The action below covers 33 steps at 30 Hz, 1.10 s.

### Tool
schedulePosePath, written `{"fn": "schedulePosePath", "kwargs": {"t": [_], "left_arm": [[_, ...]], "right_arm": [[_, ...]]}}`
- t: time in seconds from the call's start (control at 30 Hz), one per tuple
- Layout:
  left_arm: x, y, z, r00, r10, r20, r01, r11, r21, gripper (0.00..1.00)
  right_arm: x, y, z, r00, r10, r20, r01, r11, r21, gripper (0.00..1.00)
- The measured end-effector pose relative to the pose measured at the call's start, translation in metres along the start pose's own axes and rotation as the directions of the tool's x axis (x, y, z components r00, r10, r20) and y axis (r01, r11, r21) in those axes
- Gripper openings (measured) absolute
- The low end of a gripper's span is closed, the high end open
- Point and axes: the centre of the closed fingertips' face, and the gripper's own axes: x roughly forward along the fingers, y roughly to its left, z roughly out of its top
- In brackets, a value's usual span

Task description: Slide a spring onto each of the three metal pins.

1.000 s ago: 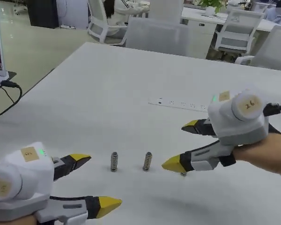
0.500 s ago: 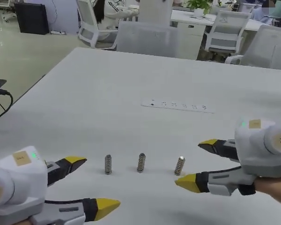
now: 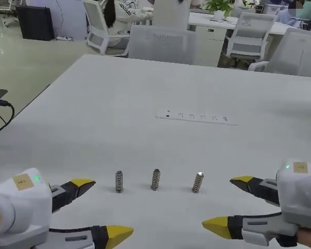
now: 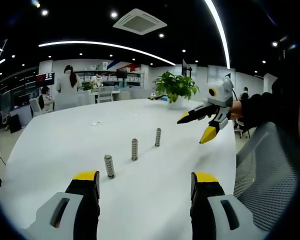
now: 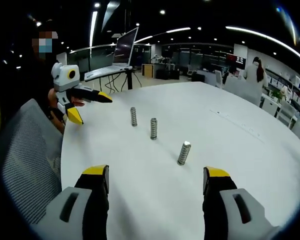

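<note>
Your left gripper (image 3: 106, 206) and right gripper (image 3: 223, 202) flank the three springs (image 3: 155, 179) standing in a row on the tabletop (image 3: 145, 93), jaws spread and empty, seemingly because every pin (image 3: 199, 175) already wears its spring.

Three small grey coil springs, one row across the near part of the white bench (image 3: 145, 93), spaced apart. Left spring (image 3: 119, 181) and middle spring (image 3: 155, 179) upright. Right spring (image 3: 198, 182) leans slightly, shiny pin tip (image 3: 200, 175) at its top.
</note>
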Motion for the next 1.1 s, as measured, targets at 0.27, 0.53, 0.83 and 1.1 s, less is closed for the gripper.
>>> {"fn": "schedulePosePath", "kwargs": {"t": [0.27,0.53,0.83,1.1], "left_arm": [[0.0,0.001,-0.006,0.9999,0.013,-0.003,-0.013,1.0,-0.025,0.71],[-0.001,0.006,-0.009,0.9994,0.035,-0.008,-0.035,0.999,-0.041,0.71],[0.0,0.004,-0.012,0.9993,0.032,-0.021,-0.033,0.998,-0.05,0.71],[0.0,0.005,-0.013,0.999,0.036,-0.025,-0.037,0.998,-0.057,0.71]], "right_arm": [[0.001,0.008,-0.01,0.9998,0.019,-0.011,-0.019,1.0,0.004,0.81],[0.001,0.005,-0.009,1.0,0.007,0.001,-0.007,1.0,0.026,0.82],[0.0,0.003,-0.008,1.0,0.0,0.008,0.0,0.999,0.037,0.83],[0.001,0.005,-0.007,0.9999,0.005,0.011,-0.005,0.999,0.044,0.83]]}}
